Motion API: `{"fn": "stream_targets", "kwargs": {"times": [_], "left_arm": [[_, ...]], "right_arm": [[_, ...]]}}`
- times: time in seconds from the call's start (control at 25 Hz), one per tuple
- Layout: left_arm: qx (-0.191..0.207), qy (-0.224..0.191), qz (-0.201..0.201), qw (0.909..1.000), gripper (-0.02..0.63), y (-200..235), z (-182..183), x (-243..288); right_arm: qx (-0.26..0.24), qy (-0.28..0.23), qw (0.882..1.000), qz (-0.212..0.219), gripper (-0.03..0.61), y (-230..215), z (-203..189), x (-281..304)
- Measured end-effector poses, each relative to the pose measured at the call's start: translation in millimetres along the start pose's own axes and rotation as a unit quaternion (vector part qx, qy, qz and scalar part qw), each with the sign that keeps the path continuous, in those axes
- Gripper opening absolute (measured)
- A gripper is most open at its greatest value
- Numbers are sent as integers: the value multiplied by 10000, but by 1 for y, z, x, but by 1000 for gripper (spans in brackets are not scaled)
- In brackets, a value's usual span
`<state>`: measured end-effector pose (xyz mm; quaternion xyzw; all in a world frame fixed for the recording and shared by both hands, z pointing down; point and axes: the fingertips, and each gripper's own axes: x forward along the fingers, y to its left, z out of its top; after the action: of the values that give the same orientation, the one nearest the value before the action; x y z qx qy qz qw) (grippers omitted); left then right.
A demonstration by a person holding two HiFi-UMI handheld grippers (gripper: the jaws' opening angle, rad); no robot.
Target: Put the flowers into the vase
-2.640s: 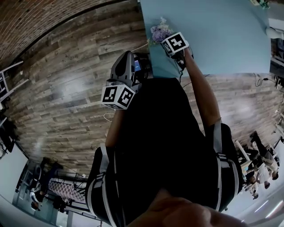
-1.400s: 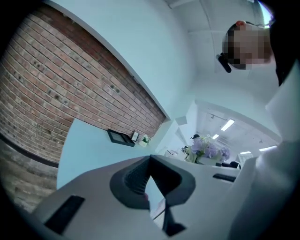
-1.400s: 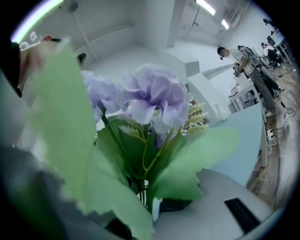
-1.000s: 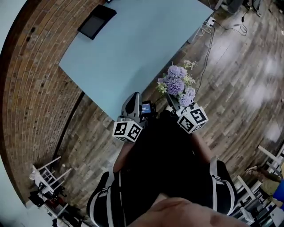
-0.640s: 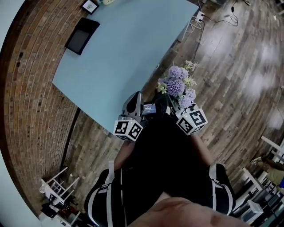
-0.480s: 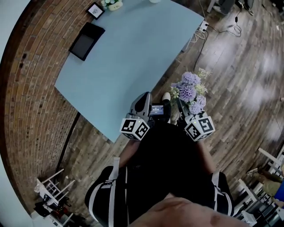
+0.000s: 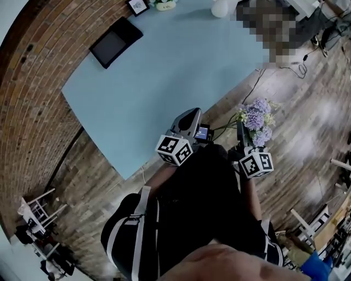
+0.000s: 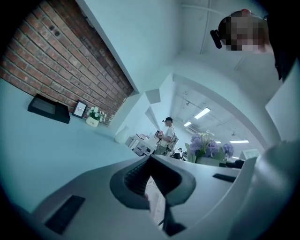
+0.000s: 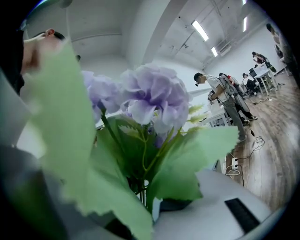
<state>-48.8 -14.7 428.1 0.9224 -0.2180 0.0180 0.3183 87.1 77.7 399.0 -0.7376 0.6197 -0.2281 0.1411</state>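
The purple flowers (image 7: 255,117) with green leaves are held by their stems (image 9: 140,187) in my right gripper (image 7: 242,133), which is shut on them beside the table's near right edge. The blooms (image 9: 150,101) fill the right gripper view. A white vase (image 7: 221,6) stands at the far end of the light blue table (image 7: 164,71), far from both grippers, and shows small in the left gripper view (image 8: 123,136). My left gripper (image 7: 190,116) hovers over the table's near edge, shut and holding nothing (image 8: 151,161). The flowers (image 8: 206,145) show to its right.
A black tablet (image 7: 116,41), a small picture frame (image 7: 137,5) and a potted plant (image 7: 163,4) sit along the brick wall side of the table. Wooden floor with cables (image 7: 249,85) lies to the right. A person (image 8: 166,136) stands far off.
Both grippers and the head have moved along the table's edge toward its far end. The white vase has come into view at the top. The flowers stay in the right gripper.
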Motion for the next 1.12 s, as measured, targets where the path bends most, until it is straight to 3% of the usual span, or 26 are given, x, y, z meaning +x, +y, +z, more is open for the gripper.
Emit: {"fn": "stream_targets", "kwargs": {"times": [0.32, 0.8, 1.12], "left_arm": [[190, 246, 146, 9994, 18, 5, 9, 55], [594, 4, 246, 9979, 18, -114, -24, 208], [643, -209, 523, 9963, 18, -162, -35, 265]], "right_arm": [[194, -97, 9997, -63, 132, -55, 28, 40], [406, -569, 9973, 216, 132, -221, 127, 16], [695, -693, 9931, 635, 132, -289, 164, 22]]}}
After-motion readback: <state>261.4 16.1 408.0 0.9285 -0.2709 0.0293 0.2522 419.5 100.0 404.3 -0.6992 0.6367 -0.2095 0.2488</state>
